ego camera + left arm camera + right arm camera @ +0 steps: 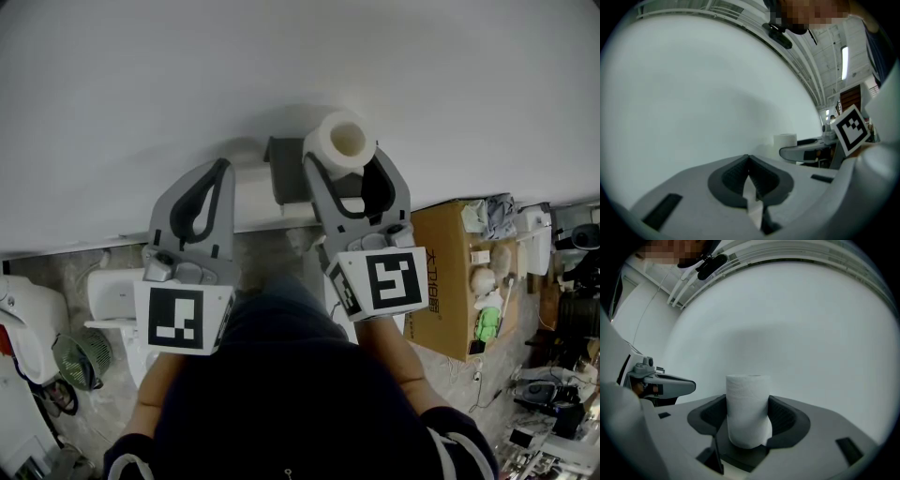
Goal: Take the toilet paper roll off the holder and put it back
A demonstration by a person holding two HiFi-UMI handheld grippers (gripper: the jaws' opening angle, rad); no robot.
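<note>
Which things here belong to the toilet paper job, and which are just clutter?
Job: toilet paper roll, clamped in right gripper; wall holder; left gripper, shut, empty.
Clutter: cardboard box; small fan.

place: workroom | signs: cardboard box [446, 281], floor fan [80, 359], ceiling strip light [844, 63]

right gripper [747, 409]: jaws closed on the toilet paper roll [746, 392], one dark ribbed pad [786, 416] on each side. Roll stands upright between them, end face up, lower part pinched in slightly where the pads press. Top half sticks out above the jaws. Plain white wall [806, 329] fills the background, roll is close to it but contact can't be judged. left gripper [665, 385] visible at the left edge, side-on, well apart from the roll.
</note>
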